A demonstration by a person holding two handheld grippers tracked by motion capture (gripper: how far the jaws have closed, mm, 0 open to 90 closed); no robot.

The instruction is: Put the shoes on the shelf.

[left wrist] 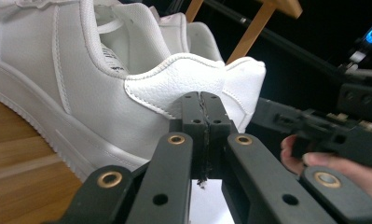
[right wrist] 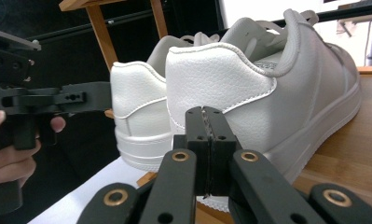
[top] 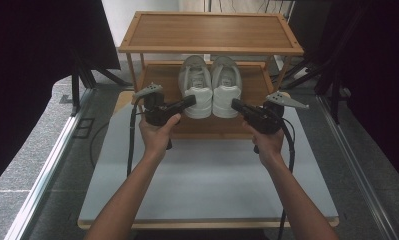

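Two white sneakers sit side by side on the lower shelf of the bamboo rack, heels toward you and hanging slightly past its front edge: the left sneaker and the right sneaker. Your left gripper points at the outer heel of the left sneaker, your right gripper at the outer heel of the right one; in both gripper views the jaws are clenched flat together with nothing between them, tips at or just short of the heel leather, contact not certain. Judged from this, the step is pushing or nudging the pair by the heels. Keep each tip low on the firm heel counter, not on the soft collar, and press both sides evenly so that the shoes do not skew. Clearance is limited: the top shelf overhangs the toes, and the rack uprights flank the pair. Open room lies behind your hands, over the pale table top; withdraw that way, minding the trailing cables.
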